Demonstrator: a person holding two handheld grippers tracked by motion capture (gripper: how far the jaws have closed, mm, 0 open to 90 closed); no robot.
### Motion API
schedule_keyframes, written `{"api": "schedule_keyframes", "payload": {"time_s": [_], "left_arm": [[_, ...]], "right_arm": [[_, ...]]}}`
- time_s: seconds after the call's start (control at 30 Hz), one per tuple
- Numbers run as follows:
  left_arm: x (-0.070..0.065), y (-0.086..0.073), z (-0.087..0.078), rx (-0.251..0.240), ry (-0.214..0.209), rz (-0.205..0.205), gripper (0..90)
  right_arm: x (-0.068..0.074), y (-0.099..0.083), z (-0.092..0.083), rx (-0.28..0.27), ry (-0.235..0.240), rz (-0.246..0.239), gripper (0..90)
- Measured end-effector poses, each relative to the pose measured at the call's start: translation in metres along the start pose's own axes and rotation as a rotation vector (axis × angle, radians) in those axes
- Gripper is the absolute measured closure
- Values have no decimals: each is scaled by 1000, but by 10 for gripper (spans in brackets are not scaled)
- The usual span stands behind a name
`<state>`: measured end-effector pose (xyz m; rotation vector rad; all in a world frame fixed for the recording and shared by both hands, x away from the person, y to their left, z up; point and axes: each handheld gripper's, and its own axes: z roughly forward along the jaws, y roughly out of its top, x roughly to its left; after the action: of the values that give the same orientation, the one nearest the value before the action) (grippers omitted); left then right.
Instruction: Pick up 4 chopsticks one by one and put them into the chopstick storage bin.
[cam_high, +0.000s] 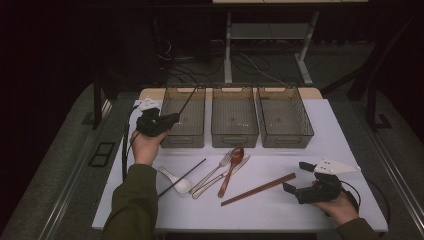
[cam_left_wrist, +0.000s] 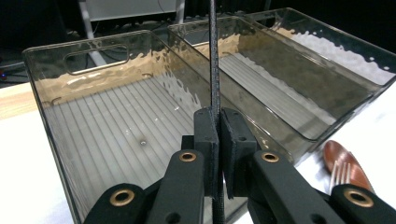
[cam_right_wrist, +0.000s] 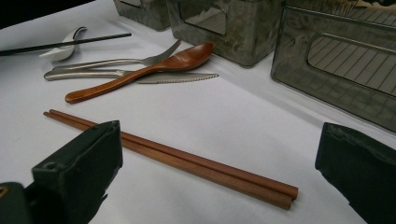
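Left gripper (cam_left_wrist: 218, 122) clamped on black chopstick (cam_left_wrist: 214, 56) over left bin (cam_high: 184, 116).
Chopstick stands upright between the pads above the bin floor; right gripper (cam_high: 300, 181) rests wide apart by the brown chopsticks (cam_right_wrist: 173, 156) on the table (cam_high: 310, 200).

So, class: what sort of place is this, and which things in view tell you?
Probably a recording lab, not a kitchen: a white table with three empty smoky plastic bins, loose cutlery such as a brown wooden spoon, and cables on the floor behind.
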<state>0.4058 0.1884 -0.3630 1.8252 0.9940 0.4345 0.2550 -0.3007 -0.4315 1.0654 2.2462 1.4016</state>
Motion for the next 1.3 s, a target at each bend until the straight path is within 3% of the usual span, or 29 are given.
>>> {"api": "schedule_keyframes", "payload": {"time_s": [0.53, 0.7, 1.3], "left_arm": [[25, 12, 19, 32, 62, -16, 849], [34, 14, 23, 19, 73, -31, 849], [33, 7, 48, 86, 97, -27, 847]], "right_arm": [[1, 0, 0, -4, -1, -1, 9], [2, 0, -1, -2, 1, -6, 8], [2, 0, -1, -3, 3, -5, 9]]}}
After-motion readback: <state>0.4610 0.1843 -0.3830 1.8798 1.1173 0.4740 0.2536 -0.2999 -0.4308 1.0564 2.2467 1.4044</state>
